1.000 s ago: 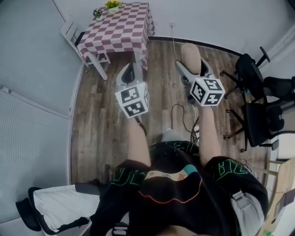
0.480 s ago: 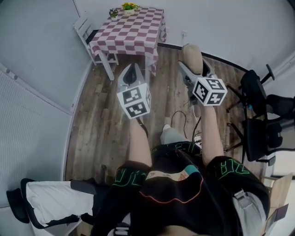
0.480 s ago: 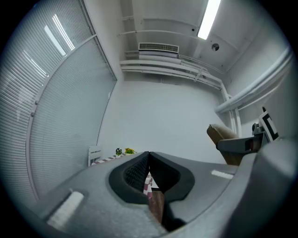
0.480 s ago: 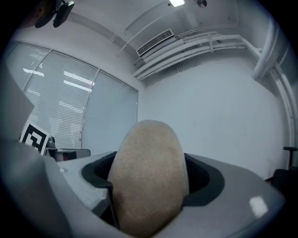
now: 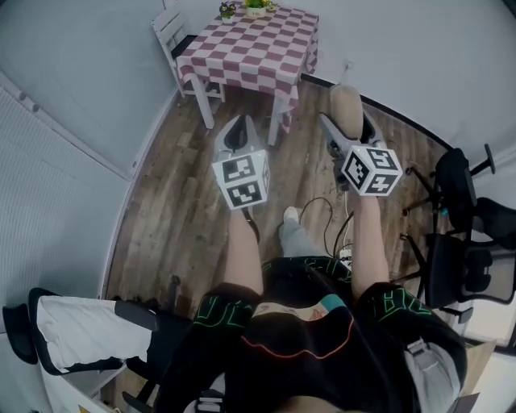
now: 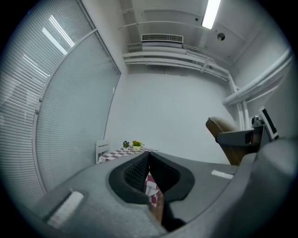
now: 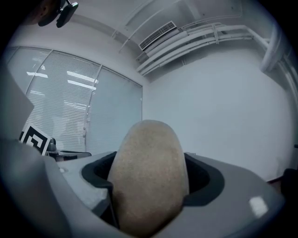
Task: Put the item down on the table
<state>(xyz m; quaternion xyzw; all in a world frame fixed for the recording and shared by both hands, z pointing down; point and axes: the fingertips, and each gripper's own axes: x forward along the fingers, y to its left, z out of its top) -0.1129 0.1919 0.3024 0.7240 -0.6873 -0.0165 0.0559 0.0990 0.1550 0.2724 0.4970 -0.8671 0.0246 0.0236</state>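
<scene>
Directly below the head camera, at six o'clock, are the person's dark shorts and two bare forearms stretched forward. Each forearm ends in a hand-held gripper topped by a marker cube. The left gripper [image 5: 236,131], at about eleven o'clock from the picture's centre, has its jaws pressed together with nothing between them. The right gripper [image 5: 348,129], at about one o'clock, is clamped on a tan egg-shaped item [image 5: 346,103]. The item stands up out of the jaws, high over the wooden floor [image 5: 173,218] and well apart from the table.

Judging the risks: the item is rounded and sticks far beyond the jaws. A slackened squeeze or a jolt on the way could let it slip out and drop to the floor. A black cable [image 5: 325,218] loops on the floor just ahead of the person's foot, at twelve o'clock, and could catch a step. Set down on its end, the item might topple and roll towards the table's edge.

The item is matte, sandy brown, finely speckled and smooth in outline, much like a potato. In the right gripper view it fills the centre [image 7: 149,176].

Farther off, at twelve o'clock, stands the table [image 5: 250,52] under a red-and-white checked cloth. Small potted flowers [image 5: 256,5] sit at its far edge, and a white chair [image 5: 173,28] is at its ten o'clock side.
</scene>
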